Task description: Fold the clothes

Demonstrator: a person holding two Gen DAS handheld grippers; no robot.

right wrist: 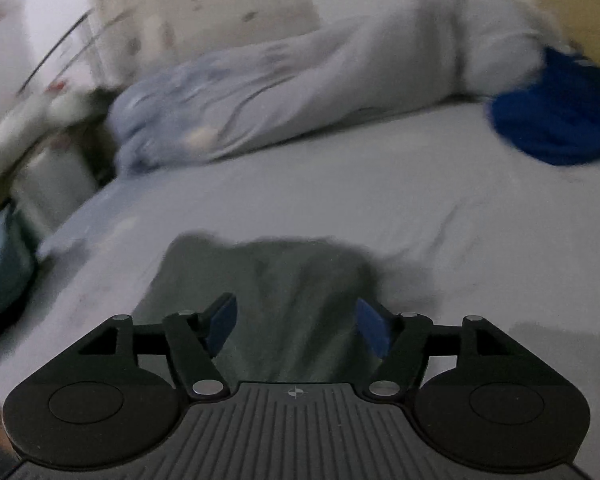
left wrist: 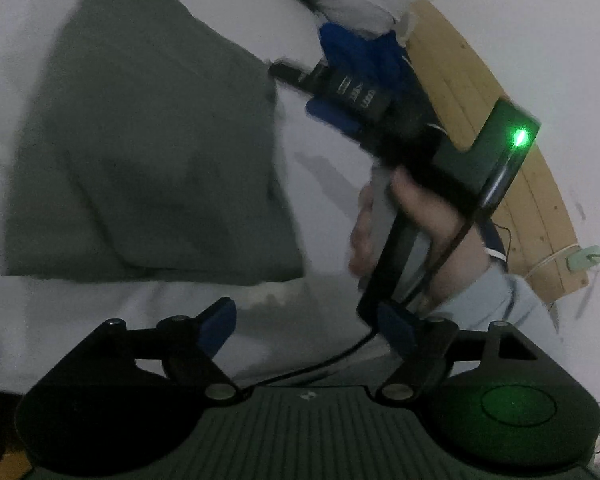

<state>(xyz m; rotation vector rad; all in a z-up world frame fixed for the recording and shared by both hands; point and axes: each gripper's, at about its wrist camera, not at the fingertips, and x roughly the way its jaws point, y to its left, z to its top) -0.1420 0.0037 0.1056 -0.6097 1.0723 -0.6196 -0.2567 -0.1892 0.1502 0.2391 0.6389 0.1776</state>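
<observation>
**Both grippers stood open above a folded grey-green garment on a bed**

The scene was dim and partly blurred by motion. A grey-green garment (left wrist: 152,152) lay folded into a rough rectangle on a pale bedsheet (left wrist: 28,320), its surface mostly flat with a few soft creases.

In the left wrist view, the left gripper (left wrist: 308,326) sat at the bottom of the picture with its two blue-padded fingers (left wrist: 218,326) spread wide. Only bare sheet showed between them, and the garment's near edge lay just beyond the tips. The pads touched nothing.

Further off in the same view, the right gripper (left wrist: 328,76) reached in from the right, held by a person's hand (left wrist: 412,216) in a pale sleeve (left wrist: 488,300). A green light (left wrist: 520,138) glowed on its body. Its blue fingers were near the garment's far right edge; blur made it impossible to tell whether they touched the cloth.

In the right wrist view, the right gripper's fingers (right wrist: 374,330) were parted, though less widely than the left's. The garment (right wrist: 284,288) lay under and between them, but the pads did not press on it.

Beyond the garment, a rumpled pale duvet (right wrist: 300,92) lay across the bed's far side, with a bright blue cloth (right wrist: 552,124) heaped at its right end. A wooden bed frame (left wrist: 460,80) ran along the right edge of the mattress in the left view.
</observation>
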